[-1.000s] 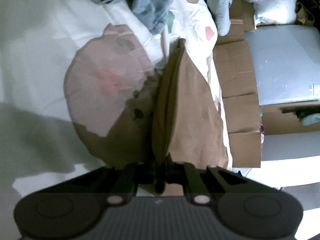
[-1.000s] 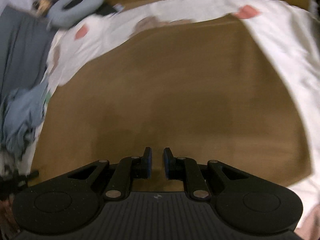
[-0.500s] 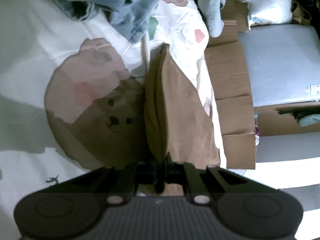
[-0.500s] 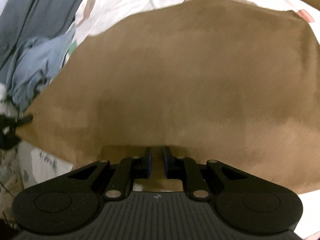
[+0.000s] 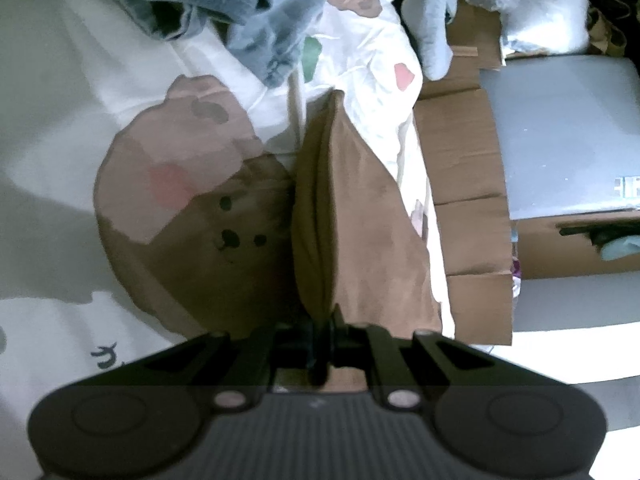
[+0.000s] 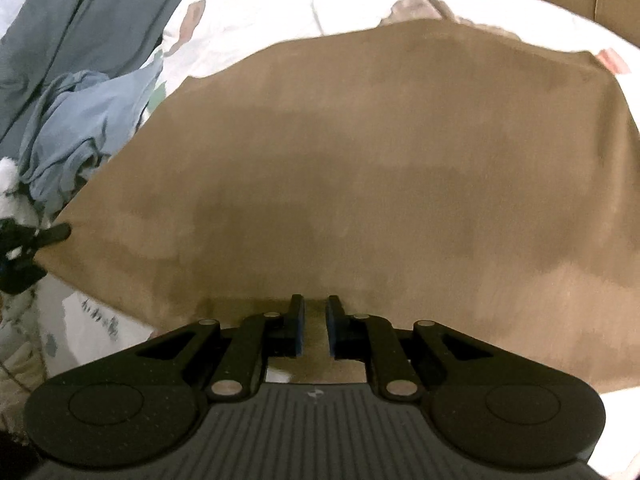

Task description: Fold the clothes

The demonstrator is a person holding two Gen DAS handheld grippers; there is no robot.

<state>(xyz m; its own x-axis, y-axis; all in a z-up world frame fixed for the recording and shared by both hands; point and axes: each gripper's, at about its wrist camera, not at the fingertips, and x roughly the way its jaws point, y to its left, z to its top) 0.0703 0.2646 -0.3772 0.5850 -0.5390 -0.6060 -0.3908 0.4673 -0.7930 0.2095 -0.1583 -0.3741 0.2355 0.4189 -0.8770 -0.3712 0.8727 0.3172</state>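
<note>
A brown garment point(image 5: 360, 220) rises edge-on from my left gripper point(image 5: 322, 332), which is shut on its doubled edge. In the right wrist view the same brown garment point(image 6: 360, 160) spreads wide over the white printed bedsheet point(image 6: 320, 4). My right gripper point(image 6: 315, 320) sits at the garment's near edge, jaws nearly together with brown cloth between the pads. The left gripper point(image 6: 52, 234) shows at the far left of that view, pinching the garment's corner. The stretch of edge between the two grippers hangs just above the sheet.
The sheet carries a big brown bear print point(image 5: 188, 200). Crumpled blue clothes point(image 5: 240, 8) point(image 6: 80, 128) lie beyond the garment, beside a flat grey garment point(image 6: 80, 20). Cardboard boxes point(image 5: 460, 152) and a pale grey box top point(image 5: 560, 128) stand off the bed's right side.
The left gripper rose a little with the edge, uncovering the bear's face. The right view swung over the garment; its near edge and the left gripper came into sight. Both grips are unchanged.
</note>
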